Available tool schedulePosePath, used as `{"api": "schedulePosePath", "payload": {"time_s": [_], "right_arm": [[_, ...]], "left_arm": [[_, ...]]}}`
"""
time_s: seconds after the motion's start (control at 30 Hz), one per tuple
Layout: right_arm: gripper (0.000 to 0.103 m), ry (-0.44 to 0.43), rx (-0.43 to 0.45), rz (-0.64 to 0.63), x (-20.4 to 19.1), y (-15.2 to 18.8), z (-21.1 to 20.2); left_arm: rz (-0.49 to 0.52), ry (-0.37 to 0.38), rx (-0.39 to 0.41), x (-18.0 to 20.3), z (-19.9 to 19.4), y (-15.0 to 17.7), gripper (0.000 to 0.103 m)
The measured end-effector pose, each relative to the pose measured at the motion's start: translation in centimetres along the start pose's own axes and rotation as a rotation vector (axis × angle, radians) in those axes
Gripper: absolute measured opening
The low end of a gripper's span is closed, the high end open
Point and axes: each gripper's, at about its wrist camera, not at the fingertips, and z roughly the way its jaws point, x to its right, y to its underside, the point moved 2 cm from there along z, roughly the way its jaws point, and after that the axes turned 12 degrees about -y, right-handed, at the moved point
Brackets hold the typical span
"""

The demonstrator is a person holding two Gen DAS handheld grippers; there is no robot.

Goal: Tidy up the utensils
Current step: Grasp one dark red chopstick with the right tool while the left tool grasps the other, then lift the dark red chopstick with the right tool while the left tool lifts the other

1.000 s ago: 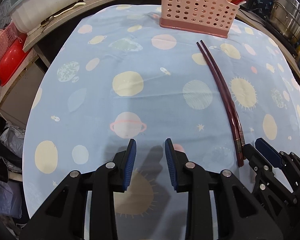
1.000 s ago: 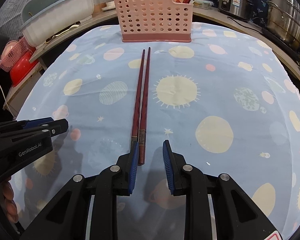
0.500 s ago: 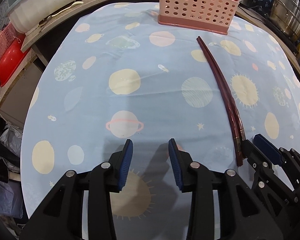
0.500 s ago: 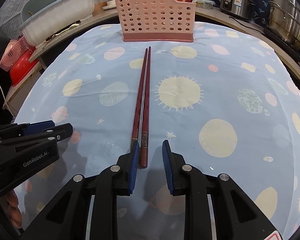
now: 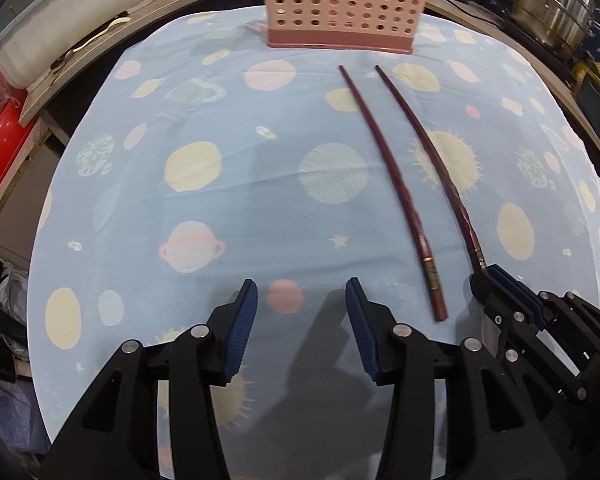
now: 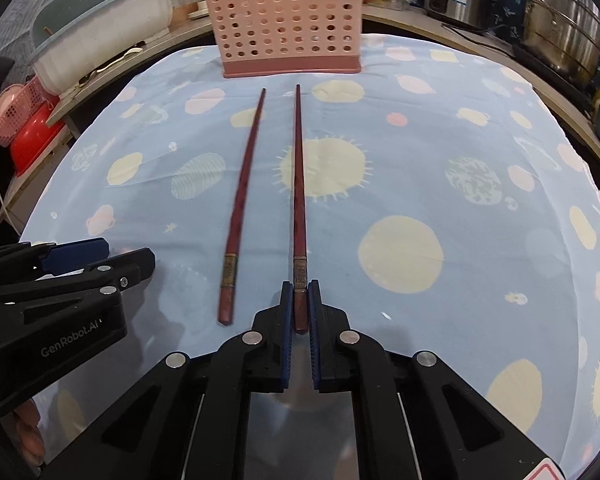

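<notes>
Left wrist view: left gripper (image 5: 300,304) jaws just opened wider, nothing between them, hovering over the planet-print cloth (image 5: 220,208). Two chopsticks, together a second ago, now parted; free chopstick (image 5: 396,196) flat on cloth, just right of those jaws.

Right wrist view: right gripper (image 6: 300,308) just clamped on held chopstick (image 6: 299,200) at its butt end, tip toward pink utensil holder (image 6: 288,32). Likely next: carried to holder; free one left for the other tongs.
</notes>
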Motion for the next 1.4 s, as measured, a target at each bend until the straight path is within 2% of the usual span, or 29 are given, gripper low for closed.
{"api": "schedulePosePath", "payload": {"time_s": [0.27, 0.5, 0.77, 1.0, 1.03, 1.2, 1.27, 1.4], "right_arm": [[0.007, 0.007, 0.013, 0.065, 2.3, 0.8, -1.3], [0.007, -0.005, 0.019, 0.091, 3.1, 1.2, -1.8], [0.007, -0.013, 0.039, 0.114, 3.9, 1.0, -2.4], [0.007, -0.016, 0.040, 0.116, 4.1, 1.1, -2.5], [0.007, -0.017, 0.039, 0.116, 4.0, 1.1, -2.5], [0.007, -0.025, 0.036, 0.113, 3.8, 1.3, -2.5], [0.007, -0.029, 0.037, 0.109, 3.5, 1.4, -2.5], [0.007, -0.035, 0.044, 0.098, 2.9, 1.3, -2.9]], "left_arm": [[0.048, 0.053, 0.021, 3.9, -0.5, -0.6, 0.043], [0.063, 0.046, 0.046, 5.9, 0.1, -1.0, 0.042], [-0.012, 0.153, 0.014, 5.4, -0.4, -1.7, 0.044], [0.036, 0.121, 0.019, 7.2, -0.1, -1.5, 0.042], [0.046, 0.112, 0.025, 7.2, -0.1, -1.4, 0.040], [0.052, 0.116, 0.026, 6.3, -0.2, -1.0, 0.010], [0.047, 0.130, 0.015, 5.8, -0.2, -0.9, 0.009], [0.047, 0.108, 0.026, 4.9, -0.9, -0.3, 0.007]]}}
